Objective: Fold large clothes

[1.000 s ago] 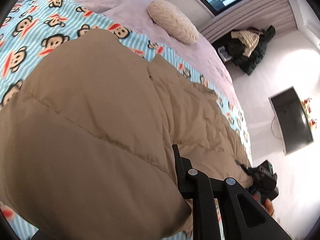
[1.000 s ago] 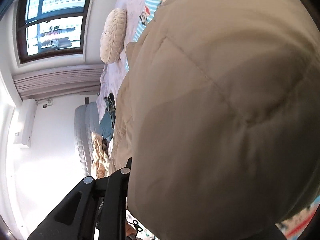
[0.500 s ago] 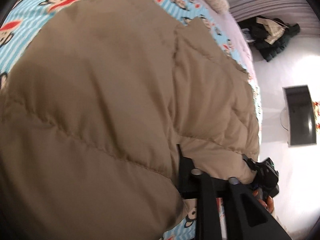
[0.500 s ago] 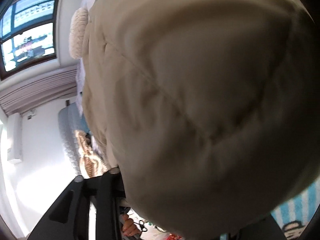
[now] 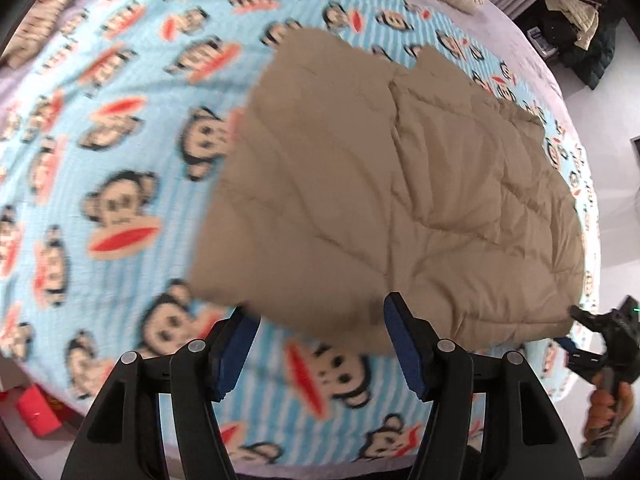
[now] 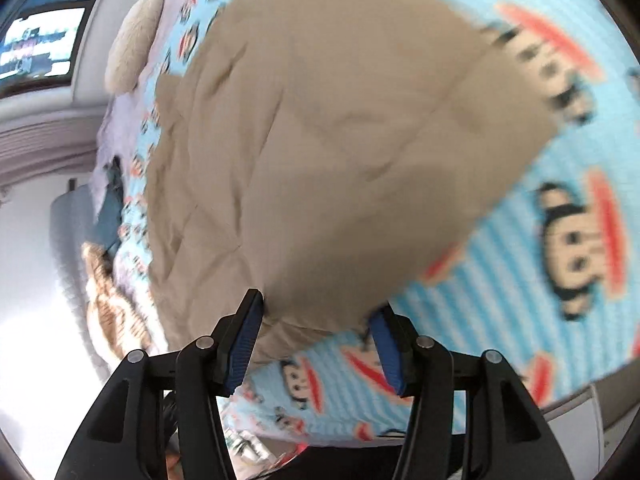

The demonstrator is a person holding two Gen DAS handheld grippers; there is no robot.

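So the bed takes up nearly everything, covered in a light blue striped blanket printed with cartoon monkey faces, with a lilac sheet showing past its far edge. The tan quilted coat lies folded flat on the blanket, toward the near edge of the bed and closer to its right-hand side in the left wrist view; its near hem sits just ahead of both grippers.

The left gripper tips steeply down over the near edge of the bed. Its jaws have just been opening and stand apart now, blue pads clear of the fabric, the coat's hem just beyond the tips and not pinched. The right gripper is angled down too, jaws likewise just opened; the coat's corner hangs at the finger tips, but I can't see the pads pressing on it. It shows in the left view too, off the bed's right corner, with a hand wrapped around its handle.

A cream pillow lies at the far end of the bed, with a window beyond it and a pile of dark clothes by the wall. A small red box sits on the floor off the near left corner.
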